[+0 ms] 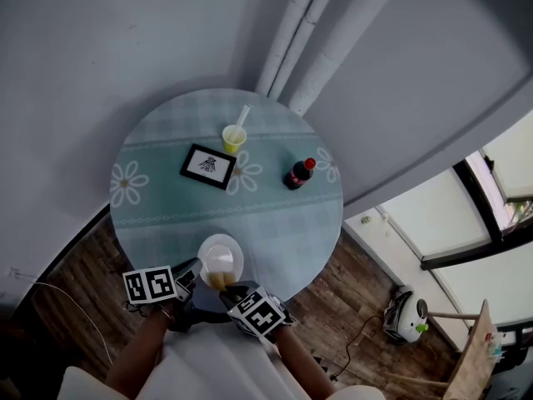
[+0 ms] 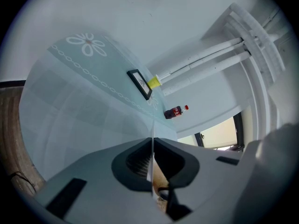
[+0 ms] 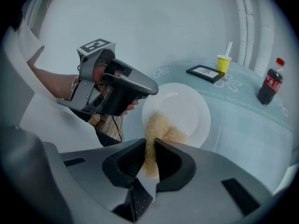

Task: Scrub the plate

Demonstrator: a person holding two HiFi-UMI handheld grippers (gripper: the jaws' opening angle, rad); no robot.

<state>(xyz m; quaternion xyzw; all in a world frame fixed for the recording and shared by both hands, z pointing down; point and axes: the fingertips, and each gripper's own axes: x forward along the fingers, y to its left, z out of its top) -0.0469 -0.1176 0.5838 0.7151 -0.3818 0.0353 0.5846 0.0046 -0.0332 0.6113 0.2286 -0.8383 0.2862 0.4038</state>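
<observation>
Pinching a tan, coarse-fibred scouring pad [image 3: 161,127] between jaws closed to a narrow gap, the right gripper [image 3: 152,148] angles downward at the lower centre of its own view. The pad's free end therefore lies on the face of the round, white, glossy plate [image 3: 187,104]. The pad looks limp, loose and rough, and it folds where it meets the smooth glaze, a pairing suited to abrasive work on a hard surface.

The left gripper [image 3: 147,90], a dark grey pistol-shaped tool at left-centre of the right gripper view, has its jaws almost together on the plate's near rim. In the left gripper view that rim shows edge-on as a thin white line between the two jaws. This hold probably braces the plate against the pad's pressure. The plate appears to be held at a tilt, though the head view does not settle this.

In the head view the plate lies at the lower edge of the round table [image 1: 275,215], just above both grippers. A pale teal checked cloth printed with white daisies covers the table. Well apart, in the upper part of the tabletop, stand a yellow cup with a white straw [image 1: 234,137], a black-framed picture [image 1: 207,166] and a dark cola bottle with a red cap [image 1: 300,173].
</observation>
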